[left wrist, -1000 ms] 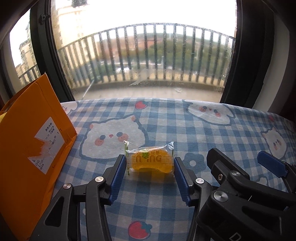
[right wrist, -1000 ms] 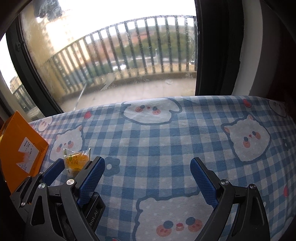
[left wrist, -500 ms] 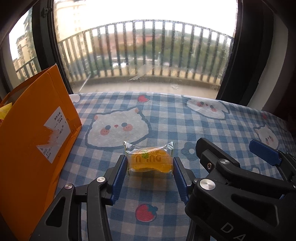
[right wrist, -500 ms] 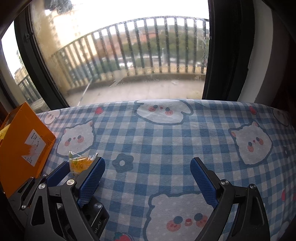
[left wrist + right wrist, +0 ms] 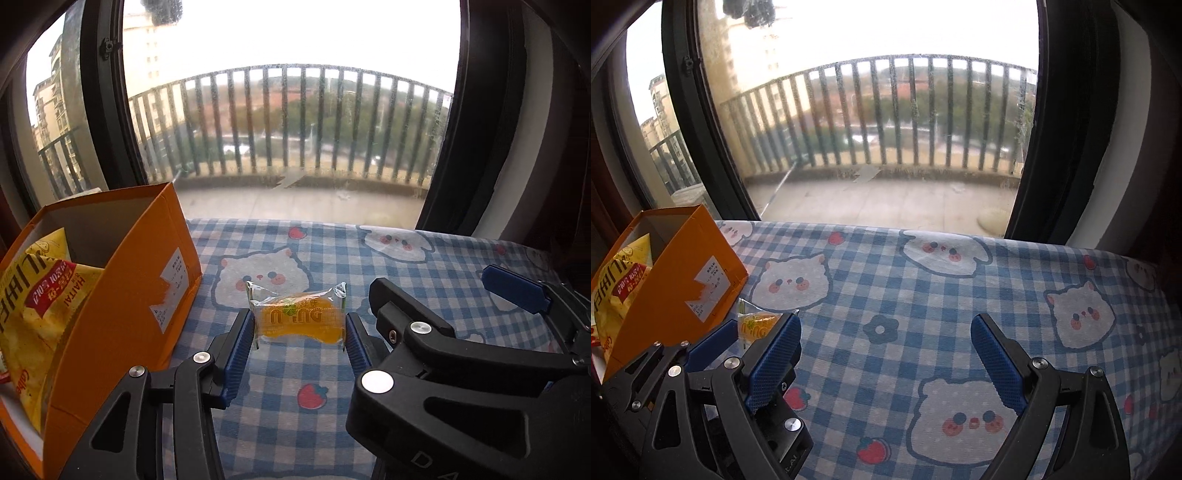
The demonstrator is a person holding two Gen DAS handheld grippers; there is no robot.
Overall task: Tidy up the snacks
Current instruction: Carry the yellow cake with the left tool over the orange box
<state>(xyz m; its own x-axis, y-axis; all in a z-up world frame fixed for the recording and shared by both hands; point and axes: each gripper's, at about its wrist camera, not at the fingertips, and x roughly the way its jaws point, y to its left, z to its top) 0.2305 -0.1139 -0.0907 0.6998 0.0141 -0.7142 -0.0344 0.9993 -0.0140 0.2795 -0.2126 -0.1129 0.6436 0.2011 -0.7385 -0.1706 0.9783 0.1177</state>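
A small clear packet with an orange snack is held crosswise between the blue pads of my left gripper, which is shut on it, a little above the checked tablecloth. The packet also shows in the right wrist view, beside one blue left finger. An open orange box stands just left of the packet, with a yellow chip bag inside. My right gripper hangs open and empty over the cloth, close on the right of the left one.
The blue-and-white cloth with cats and strawberries covers the whole table. Behind its far edge is a large window with a balcony railing. The orange box with its chip bag stands at the table's left side.
Both grippers have risen and tipped back, and the packet has come up off the cloth in the left gripper. The open top of the orange box and its chip bag have come into sight.
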